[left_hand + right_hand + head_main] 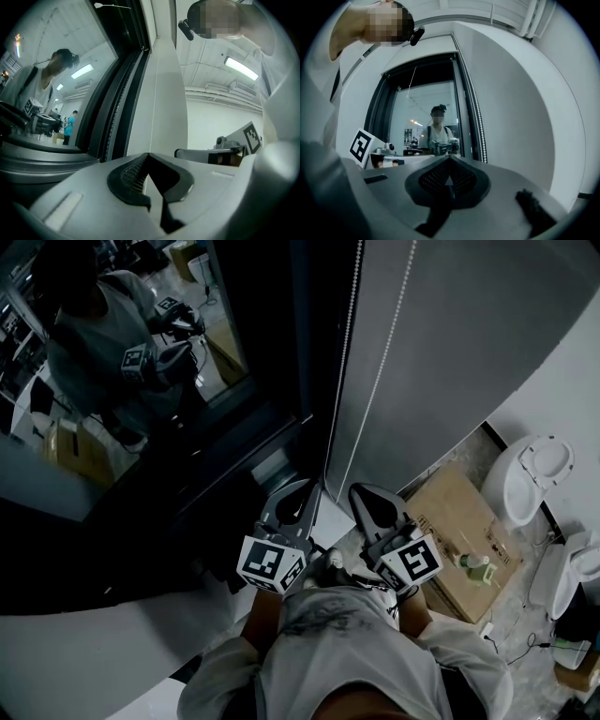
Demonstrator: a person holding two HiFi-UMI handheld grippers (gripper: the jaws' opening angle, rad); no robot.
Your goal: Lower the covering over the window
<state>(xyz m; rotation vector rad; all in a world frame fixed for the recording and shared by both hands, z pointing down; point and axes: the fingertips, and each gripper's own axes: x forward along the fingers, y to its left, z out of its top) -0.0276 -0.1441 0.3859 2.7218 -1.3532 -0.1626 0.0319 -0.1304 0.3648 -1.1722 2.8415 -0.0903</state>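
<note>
A grey roller blind [450, 343] is seen drawn partway down beside a dark window [234, 296], in whose glass a person holding two tools is reflected. A bead chain [349, 343] is hung in two strands along the blind's left edge. The left tool [298, 502] is held with its tip at the chain's lower end. The right tool [373, 504] is held just beside it, below the blind's bottom edge. A cardboard box [450, 521] is noted on the floor to the right, with a small bottle [476, 564] standing on it.
</note>
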